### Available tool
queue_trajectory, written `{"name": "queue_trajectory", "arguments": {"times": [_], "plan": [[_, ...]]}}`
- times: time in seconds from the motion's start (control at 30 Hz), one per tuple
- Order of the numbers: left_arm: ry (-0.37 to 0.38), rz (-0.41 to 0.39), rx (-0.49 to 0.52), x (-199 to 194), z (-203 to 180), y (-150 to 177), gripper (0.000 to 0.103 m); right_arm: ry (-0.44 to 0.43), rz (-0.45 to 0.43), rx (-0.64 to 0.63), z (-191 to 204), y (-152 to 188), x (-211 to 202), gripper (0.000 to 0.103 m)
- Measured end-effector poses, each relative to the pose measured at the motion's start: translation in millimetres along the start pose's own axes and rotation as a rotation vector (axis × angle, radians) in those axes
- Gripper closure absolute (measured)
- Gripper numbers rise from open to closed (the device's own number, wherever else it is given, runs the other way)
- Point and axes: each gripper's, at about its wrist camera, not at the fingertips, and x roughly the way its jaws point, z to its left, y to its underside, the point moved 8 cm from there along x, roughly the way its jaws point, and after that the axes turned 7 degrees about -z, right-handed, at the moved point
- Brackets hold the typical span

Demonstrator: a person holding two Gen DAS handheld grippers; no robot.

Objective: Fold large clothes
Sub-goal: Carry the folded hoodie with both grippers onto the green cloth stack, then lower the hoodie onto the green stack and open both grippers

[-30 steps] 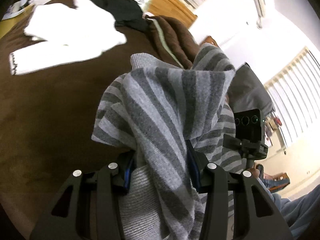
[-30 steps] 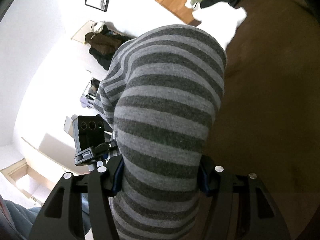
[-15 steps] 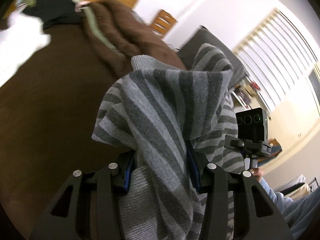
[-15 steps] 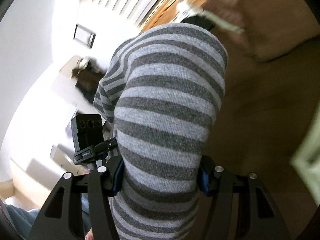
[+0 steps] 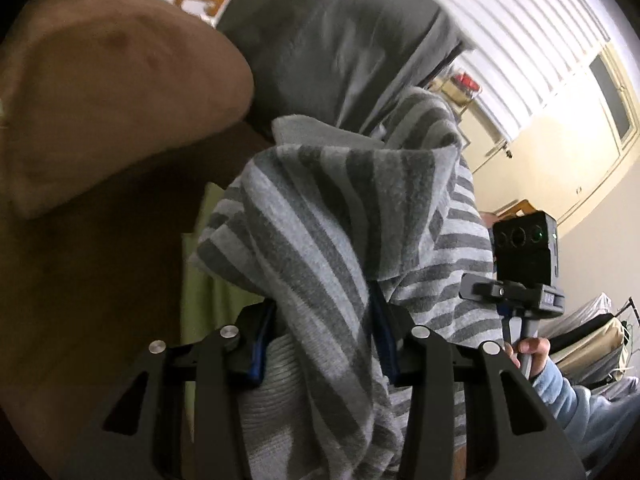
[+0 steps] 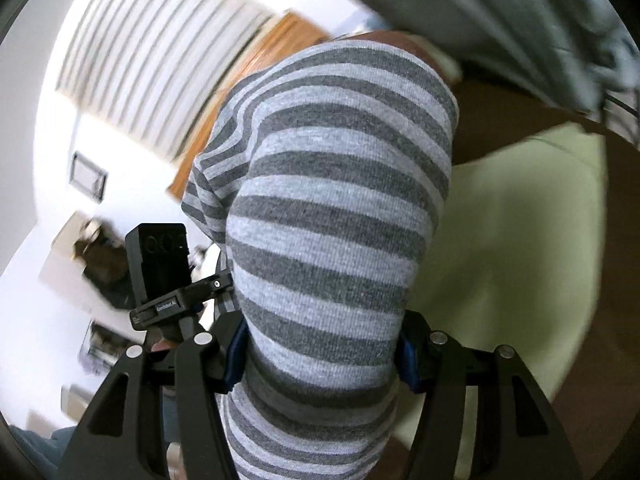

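Both grippers hold the grey striped sweater (image 5: 344,216) bunched up in the air: the left gripper (image 5: 324,340) has its jaws closing tighter on a fold, and the right gripper (image 6: 320,356) has its jaws clamped on a thick roll. This looks like a carry step above the brown bed (image 5: 80,280). The next move likely calls for laying the sweater flat, clear of the brown pillow (image 5: 112,92), grey pillow (image 5: 328,40) and green cloth (image 6: 512,248).

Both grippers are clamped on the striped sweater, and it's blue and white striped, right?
Not quite. The striped sweater is light and dark grey, not blue and white; the right wrist view shows the bands clearly. The rest holds: the left gripper, whose jaws are closing further, and the right gripper each have the knit bunched between their pads.
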Motion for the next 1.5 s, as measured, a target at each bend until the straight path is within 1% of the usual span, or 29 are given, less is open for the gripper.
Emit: {"name": "queue_trajectory", "arguments": {"times": [0.13, 0.2, 0.23, 0.27, 0.3, 0.33, 0.37, 0.47, 0.5, 0.6, 0.63, 0.67, 0.7, 0.77, 0.83, 0.87, 0.93, 1.0, 1.03, 1.07, 1.1, 1.13, 1.23, 1.27, 1.33, 1.43, 1.5], "plan": [[0.005, 0.06, -0.025, 58, 3, 1, 0.061, 0.044, -0.015, 0.055, -61, -3, -3, 0.044], [-0.01, 0.1, -0.049, 90, 8, 6, 0.061, 0.06, -0.006, 0.104, -91, -1, 3, 0.042], [-0.03, 0.125, -0.054, 103, 17, 9, 0.061, 0.067, 0.0, 0.144, -110, 2, 9, 0.041], [-0.051, 0.146, -0.045, 112, 25, 11, 0.058, 0.061, -0.004, 0.164, -119, 2, 12, 0.038], [-0.062, 0.158, -0.037, 116, 28, 16, 0.056, 0.053, -0.008, 0.167, -127, 1, 15, 0.03], [-0.065, 0.172, -0.034, 121, 34, 17, 0.05, 0.054, -0.009, 0.154, -130, -1, 17, 0.024], [-0.069, 0.177, -0.033, 122, 38, 17, 0.045, 0.082, -0.014, 0.125, -136, -2, 21, 0.015], [-0.077, 0.177, -0.029, 125, 33, 18, 0.043, 0.074, -0.018, 0.093, -139, -3, 27, 0.012], [-0.081, 0.173, -0.026, 130, 33, 13, 0.043, 0.076, -0.018, 0.086, -140, -6, 26, 0.011], [-0.097, 0.152, -0.023, 131, 32, 11, 0.034, 0.11, -0.027, 0.082, -140, -8, 25, 0.01], [-0.108, 0.146, -0.024, 131, 36, 10, 0.025, 0.139, -0.03, 0.076, -130, -8, 25, 0.009], [-0.149, 0.135, -0.016, 127, 40, 8, 0.015, 0.188, -0.034, 0.053, -125, -9, 20, 0.009], [-0.162, 0.132, -0.01, 130, 46, 6, 0.014, 0.228, -0.039, 0.028, -120, -9, 15, 0.009], [-0.18, 0.131, -0.01, 116, 50, 6, 0.014, 0.319, -0.056, -0.046, -110, -10, 0, 0.009], [-0.218, 0.124, 0.006, 105, 53, 3, 0.015, 0.389, -0.079, -0.137, -92, -11, -19, 0.009], [-0.242, 0.116, 0.021, 94, 52, 0, 0.015, 0.412, -0.09, -0.169, -86, -11, -25, 0.009], [-0.267, 0.111, 0.046, 78, 51, -1, 0.015, 0.42, -0.107, -0.248, -63, -6, -37, 0.009], [-0.269, 0.076, 0.087, 56, 34, -1, 0.015, 0.425, -0.112, -0.355, -34, 6, -44, 0.009], [-0.273, 0.061, 0.117, 48, 24, 1, 0.013, 0.432, -0.118, -0.403, -22, 12, -44, 0.009], [-0.28, 0.051, 0.143, 42, 17, 5, 0.009, 0.444, -0.116, -0.457, -10, 21, -42, 0.009], [-0.3, 0.044, 0.183, 36, 6, 10, 0.008, 0.447, -0.106, -0.477, -4, 22, -35, 0.009], [-0.317, 0.042, 0.219, 34, -2, 16, 0.007, 0.459, -0.092, -0.505, 1, 30, -28, 0.009], [-0.323, 0.069, 0.266, 37, -14, 30, 0.007, 0.529, -0.067, -0.534, 0, 43, -17, 0.009], [-0.338, 0.082, 0.285, 39, -15, 36, 0.007, 0.553, -0.053, -0.537, -2, 47, -13, 0.009], [-0.369, 0.101, 0.302, 43, -11, 43, 0.007, 0.572, -0.034, -0.539, -4, 58, -12, 0.009], [-0.387, 0.121, 0.273, 48, 2, 53, 0.007, 0.611, 0.02, -0.55, -12, 78, -8, 0.01], [-0.387, 0.13, 0.253, 54, 12, 57, 0.006, 0.606, 0.043, -0.535, -16, 92, -10, 0.017]]}}
